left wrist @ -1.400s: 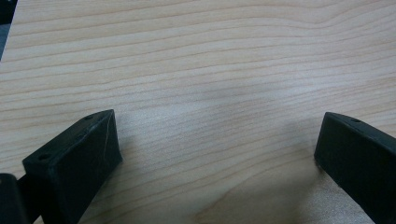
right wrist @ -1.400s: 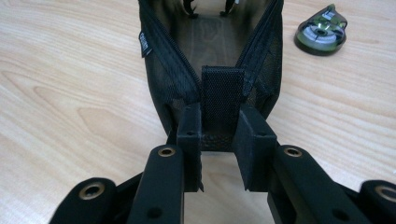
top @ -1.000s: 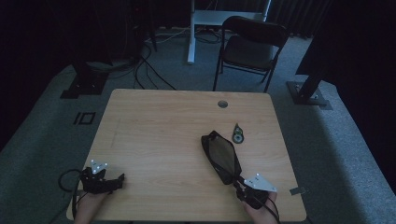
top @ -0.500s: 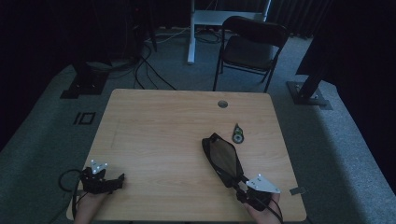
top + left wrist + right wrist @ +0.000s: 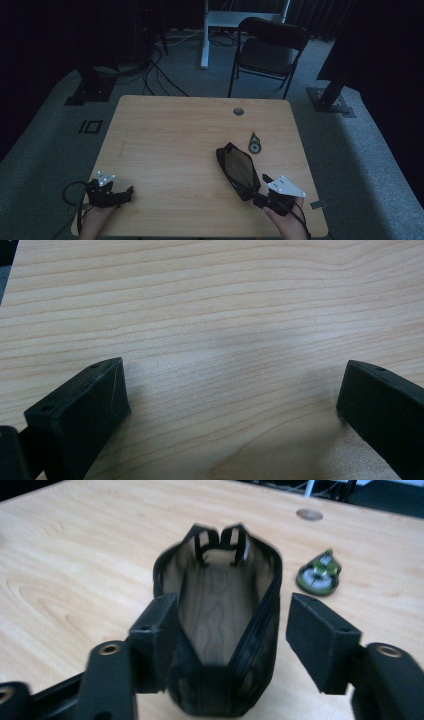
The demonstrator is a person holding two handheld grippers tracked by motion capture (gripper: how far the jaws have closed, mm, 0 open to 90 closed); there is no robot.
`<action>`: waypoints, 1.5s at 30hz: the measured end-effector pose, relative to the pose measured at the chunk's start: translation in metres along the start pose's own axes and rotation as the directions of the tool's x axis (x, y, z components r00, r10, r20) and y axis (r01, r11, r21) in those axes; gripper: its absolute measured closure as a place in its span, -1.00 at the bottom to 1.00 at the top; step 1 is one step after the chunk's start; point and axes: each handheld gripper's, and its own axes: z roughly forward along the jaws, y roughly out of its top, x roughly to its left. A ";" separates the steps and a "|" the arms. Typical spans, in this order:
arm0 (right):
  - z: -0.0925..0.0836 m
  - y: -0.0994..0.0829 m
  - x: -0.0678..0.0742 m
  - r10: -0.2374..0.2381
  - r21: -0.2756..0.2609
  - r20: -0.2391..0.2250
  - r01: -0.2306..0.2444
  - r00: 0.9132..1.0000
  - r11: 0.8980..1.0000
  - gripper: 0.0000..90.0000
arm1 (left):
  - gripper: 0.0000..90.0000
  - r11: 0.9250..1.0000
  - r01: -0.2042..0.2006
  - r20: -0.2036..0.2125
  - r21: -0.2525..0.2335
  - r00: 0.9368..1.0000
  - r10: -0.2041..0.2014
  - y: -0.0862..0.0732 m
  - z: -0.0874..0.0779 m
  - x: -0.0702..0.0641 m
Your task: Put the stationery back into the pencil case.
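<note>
A black mesh pouch (image 5: pixel 239 169) lies on the wooden table (image 5: pixel 170 130), its top gaping open in the right gripper view (image 5: pixel 220 605). My right gripper (image 5: pixel 260 191) is at the pouch's near end. Its jaws have just been opening and now straddle that end (image 5: pixel 235 625): the left pad is against the mesh, the right pad stands clear of it. A small round green-and-black object (image 5: pixel 254 145) lies just beyond the pouch, to its right (image 5: pixel 320 573). My left gripper (image 5: pixel 128 192) rests at the table's front left, open over bare wood (image 5: pixel 235 395).
A round cable hole (image 5: pixel 238 111) sits near the table's far edge. A black folding chair (image 5: pixel 267 47) stands on the floor behind the table. Cables and stand bases lie on the grey carpet around it.
The right gripper has lifted slightly at the pouch's near end, and the pouch has stayed where it lay. The left gripper has not moved.
</note>
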 end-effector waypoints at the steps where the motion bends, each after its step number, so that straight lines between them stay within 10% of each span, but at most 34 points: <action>1: 0.000 0.003 -0.001 0.000 -0.007 -0.004 0.000 1.000 1.000 -0.29 | -0.99 1.000 0.000 0.000 0.000 1.000 0.000 0.000 0.000 0.000; 28: 0.056 0.034 -0.059 0.078 -0.029 0.088 -0.076 0.993 0.997 -0.63 | -0.99 1.000 0.002 0.000 -0.002 1.000 -0.002 0.000 0.000 0.000; 45: 0.119 0.038 -0.102 0.131 0.078 0.164 -0.145 0.978 0.986 -0.65 | -0.99 1.000 0.002 0.001 0.000 1.000 -0.002 0.000 0.000 0.000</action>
